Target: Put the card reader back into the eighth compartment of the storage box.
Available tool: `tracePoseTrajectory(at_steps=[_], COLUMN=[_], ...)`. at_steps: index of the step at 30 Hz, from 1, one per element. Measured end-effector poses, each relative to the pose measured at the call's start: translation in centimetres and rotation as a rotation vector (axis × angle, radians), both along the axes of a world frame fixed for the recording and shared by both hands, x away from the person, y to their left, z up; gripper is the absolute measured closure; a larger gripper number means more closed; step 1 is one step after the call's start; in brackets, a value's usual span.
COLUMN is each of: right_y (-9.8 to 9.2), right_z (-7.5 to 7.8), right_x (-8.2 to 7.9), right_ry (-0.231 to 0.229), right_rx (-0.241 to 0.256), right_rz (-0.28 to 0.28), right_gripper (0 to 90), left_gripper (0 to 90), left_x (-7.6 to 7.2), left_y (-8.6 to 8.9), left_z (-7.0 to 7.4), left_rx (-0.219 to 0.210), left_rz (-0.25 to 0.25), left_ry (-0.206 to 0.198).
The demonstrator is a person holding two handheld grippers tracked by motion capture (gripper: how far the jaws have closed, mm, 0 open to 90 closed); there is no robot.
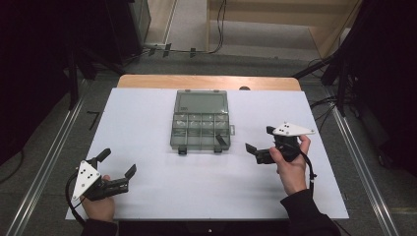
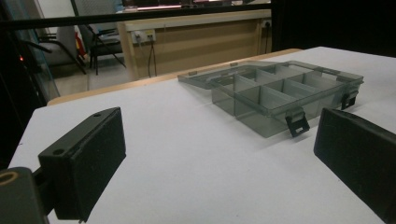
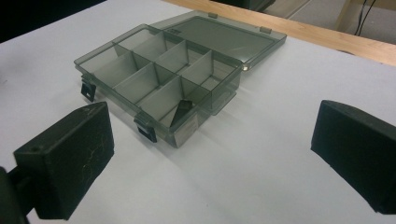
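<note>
One organiser box [image 1: 201, 125], eight compartments, maybe; two latches [image 3: 147, 131].

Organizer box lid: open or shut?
Open. The smoky translucent plastic compartment box has its hinged lid laid flat on the table behind it, dividers exposed.

One compartment box [image 1: 201, 121], two hand-held grippers [image 1: 117, 169]

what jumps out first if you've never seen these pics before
A smoky translucent compartment box lies in the middle of the white table, its lid folded flat open toward the far edge; one near compartment holds a small dark piece. The left hand-held gripper sits at the near left corner and the right hand-held gripper just right of the box, both with jaws open and holding nothing.
</note>
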State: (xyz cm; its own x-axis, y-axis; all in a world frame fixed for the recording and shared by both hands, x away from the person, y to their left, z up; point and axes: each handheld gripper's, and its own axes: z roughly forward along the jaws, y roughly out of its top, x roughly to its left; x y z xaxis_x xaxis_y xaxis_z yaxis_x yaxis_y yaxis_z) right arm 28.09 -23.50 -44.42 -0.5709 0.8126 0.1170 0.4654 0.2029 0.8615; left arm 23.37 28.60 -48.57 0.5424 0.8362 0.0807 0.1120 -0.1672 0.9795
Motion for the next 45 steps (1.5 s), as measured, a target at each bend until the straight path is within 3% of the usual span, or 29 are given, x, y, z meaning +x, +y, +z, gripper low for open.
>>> tracePoseTrajectory(at_steps=[15, 23, 41, 45], right_y=[-3.6, -5.6, -9.5, -10.5], right_z=[-1.2, -1.8, -3.6, -3.9], right_x=[-2.0, -3.2, -5.6, -6.2], right_ry=[-0.013, -0.047, -0.078, -0.079], right_rx=[0.014, 0.029, 0.051, 0.06], right_rz=[-0.043, -0.059, -0.1, -0.131], right_gripper=[0.0, 0.0, 0.0, 0.0], left_gripper=[2.3, 2.3, 2.3, 2.3], left_x=[0.0, 0.0, 0.0, -0.1], left_y=[0.0, 0.0, -0.1, 0.0], left_z=[0.0, 0.0, 0.0, 0.0], left_rx=[0.001, 0.002, 0.002, 0.0], left_rz=[0.002, 0.004, 0.004, 0.003], left_ry=[-0.002, -0.003, -0.003, -0.002])
